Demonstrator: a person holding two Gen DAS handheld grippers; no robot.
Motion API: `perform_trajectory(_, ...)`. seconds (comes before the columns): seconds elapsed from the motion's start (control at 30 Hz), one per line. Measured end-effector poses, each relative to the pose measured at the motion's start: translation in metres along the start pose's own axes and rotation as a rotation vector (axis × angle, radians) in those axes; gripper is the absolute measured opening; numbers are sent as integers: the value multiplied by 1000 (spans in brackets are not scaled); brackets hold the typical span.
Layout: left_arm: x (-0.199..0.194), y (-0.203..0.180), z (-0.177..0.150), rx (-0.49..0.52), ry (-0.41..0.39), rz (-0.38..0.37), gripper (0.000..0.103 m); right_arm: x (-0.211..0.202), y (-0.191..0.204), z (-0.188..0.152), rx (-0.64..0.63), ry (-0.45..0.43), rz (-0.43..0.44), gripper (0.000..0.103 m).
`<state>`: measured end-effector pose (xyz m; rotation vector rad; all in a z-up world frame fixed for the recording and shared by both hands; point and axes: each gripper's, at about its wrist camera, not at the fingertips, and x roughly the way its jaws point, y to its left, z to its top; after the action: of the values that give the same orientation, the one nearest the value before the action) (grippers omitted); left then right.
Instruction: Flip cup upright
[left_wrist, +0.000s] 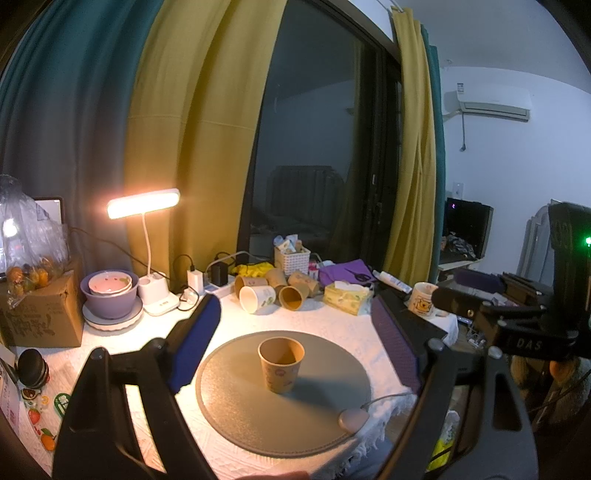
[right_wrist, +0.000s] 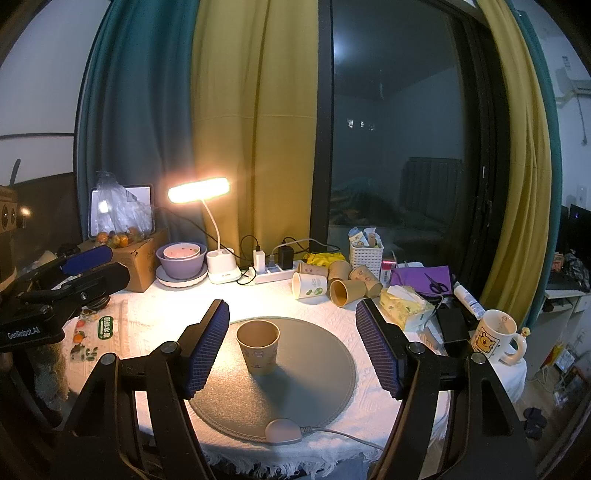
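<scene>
A brown paper cup (left_wrist: 281, 364) stands upright, mouth up, on the round grey mat (left_wrist: 240, 413); it also shows in the right wrist view (right_wrist: 258, 346) on the mat (right_wrist: 314, 384). My left gripper (left_wrist: 295, 328) is open and empty, its blue pads either side of the cup and above it. My right gripper (right_wrist: 291, 339) is open and empty, pads wide apart, the cup between them nearer the left pad (right_wrist: 207, 347). The right gripper's body shows at the right of the left wrist view (left_wrist: 517, 325); the left gripper's body shows at the left of the right wrist view (right_wrist: 74, 273).
Several paper cups lie on their sides at the back (right_wrist: 332, 282). A lit desk lamp (right_wrist: 199, 190), purple bowls (right_wrist: 181, 260), a cardboard box (right_wrist: 136, 258), a power strip (right_wrist: 273, 273), a tissue pack (right_wrist: 406, 304), a white basket (right_wrist: 365, 254) and a bear mug (right_wrist: 496, 336) ring the mat. A grey puck with cable (right_wrist: 282, 430) sits at the mat's front edge.
</scene>
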<state>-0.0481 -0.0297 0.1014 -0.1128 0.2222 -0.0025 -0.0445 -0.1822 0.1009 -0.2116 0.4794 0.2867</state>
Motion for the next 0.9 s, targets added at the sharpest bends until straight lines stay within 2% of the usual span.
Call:
perform_trajectory(0.73, 0, 0, 0, -2, 2, 0, 85, 0, -1, 0, 0, 1, 0, 74)
perform_trajectory(0.83, -1, -3, -2, -6, 4, -10, 85, 0, -1, 0, 0, 1, 0, 74)
perform_trajectory(0.9, -2, -6, -6, -12, 15, -43, 85, 0, 0, 0, -1, 1, -1, 74)
